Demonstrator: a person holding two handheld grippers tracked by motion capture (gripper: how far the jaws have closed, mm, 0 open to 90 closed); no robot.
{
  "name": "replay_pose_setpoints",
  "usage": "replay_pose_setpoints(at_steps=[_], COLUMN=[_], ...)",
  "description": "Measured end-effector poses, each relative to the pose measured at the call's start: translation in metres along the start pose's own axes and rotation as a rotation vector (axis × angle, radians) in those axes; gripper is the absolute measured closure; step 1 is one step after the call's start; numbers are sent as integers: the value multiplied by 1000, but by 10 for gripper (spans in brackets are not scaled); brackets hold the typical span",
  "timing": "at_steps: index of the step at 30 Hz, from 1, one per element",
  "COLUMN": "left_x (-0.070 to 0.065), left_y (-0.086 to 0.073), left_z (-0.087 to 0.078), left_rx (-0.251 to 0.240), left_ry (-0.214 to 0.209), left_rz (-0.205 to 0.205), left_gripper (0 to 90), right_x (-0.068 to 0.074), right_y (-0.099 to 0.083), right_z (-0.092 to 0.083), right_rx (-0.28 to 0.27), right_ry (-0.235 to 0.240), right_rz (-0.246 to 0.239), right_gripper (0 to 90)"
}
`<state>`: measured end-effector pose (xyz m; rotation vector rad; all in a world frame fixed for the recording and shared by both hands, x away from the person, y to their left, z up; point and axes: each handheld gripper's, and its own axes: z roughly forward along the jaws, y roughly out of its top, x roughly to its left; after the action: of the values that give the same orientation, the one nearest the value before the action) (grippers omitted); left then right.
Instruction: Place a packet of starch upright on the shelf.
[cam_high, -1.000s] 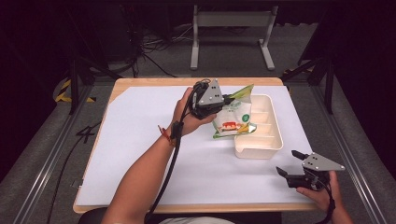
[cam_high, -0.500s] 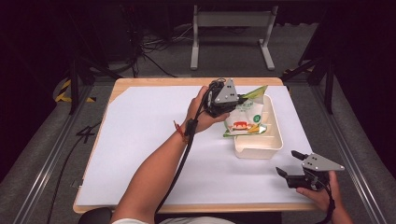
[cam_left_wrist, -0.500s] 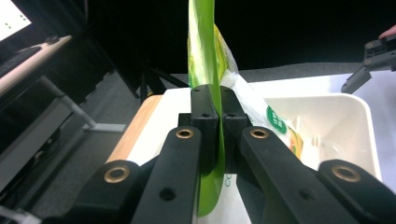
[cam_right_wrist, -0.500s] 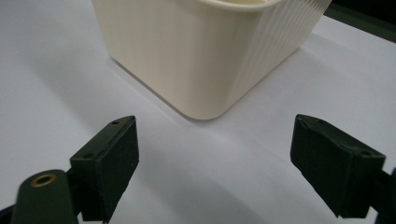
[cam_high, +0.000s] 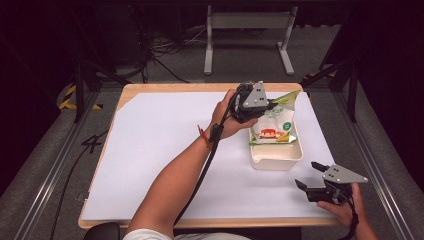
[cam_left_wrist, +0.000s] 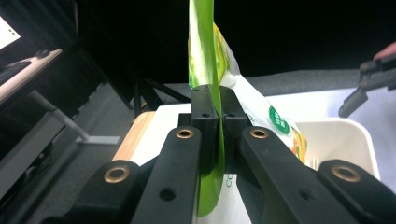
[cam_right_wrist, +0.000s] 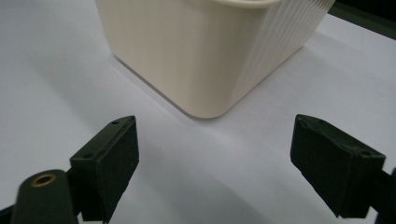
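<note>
Snack bag (cam_high: 272, 127): glossy foil pouch, white face with green edges, a round green badge and a printed picture in red and yellow. Flat, crinkled, roughly rectangular. It hangs tilted over the far half of the bin, its lower end down inside. In the left gripper view the bag (cam_left_wrist: 211, 93) appears edge-on as a thin green strip; its print there is mostly hidden by the jaws and its top is cut off by the frame.

Left gripper (cam_high: 270, 104): black jointed jaws with brass pivots and a grey three-cornered plate on top, held above the bin's far end. Jaws pressed together on the bag's green side seam, gripping it.

Bin (cam_high: 278, 161): cream plastic, rectangular with rounded corners, smooth on one wall and finely ribbed on another, as seen in the right gripper view (cam_right_wrist: 201, 51). It stands on the right part of the table. Its inside is largely covered by the bag.

Right gripper (cam_high: 315, 175): same build, held low at the table's near right corner, near the bin. Jaws spread wide, holding nothing.

Table (cam_high: 150, 150): pale wooden top under a matte white sheet.
</note>
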<state>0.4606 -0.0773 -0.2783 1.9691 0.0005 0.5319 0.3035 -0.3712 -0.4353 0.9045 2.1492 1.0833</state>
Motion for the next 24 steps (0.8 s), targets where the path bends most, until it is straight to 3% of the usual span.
replay_pose_setpoints(at_steps=[6, 12, 15, 19, 24], left_x=[3, 5, 5, 3, 3], left_y=[3, -1, -4, -6, -12], left_z=[4, 13, 17, 22, 24], left_rx=[15, 19, 5, 35, 43], left_ry=[3, -14, -36, -31, -51], left_rz=[25, 20, -5, 18, 4], left_gripper=[884, 884, 883, 883, 882], right_x=[0, 1, 1, 1, 0], right_y=[-1, 0, 0, 0, -1], right_z=[1, 1, 2, 2, 2], right_rx=[4, 8, 10, 11, 19], right_ry=[5, 10, 12, 3, 4], right_rz=[0, -7, -8, -8, -5], right_gripper=[153, 153, 153, 153, 153])
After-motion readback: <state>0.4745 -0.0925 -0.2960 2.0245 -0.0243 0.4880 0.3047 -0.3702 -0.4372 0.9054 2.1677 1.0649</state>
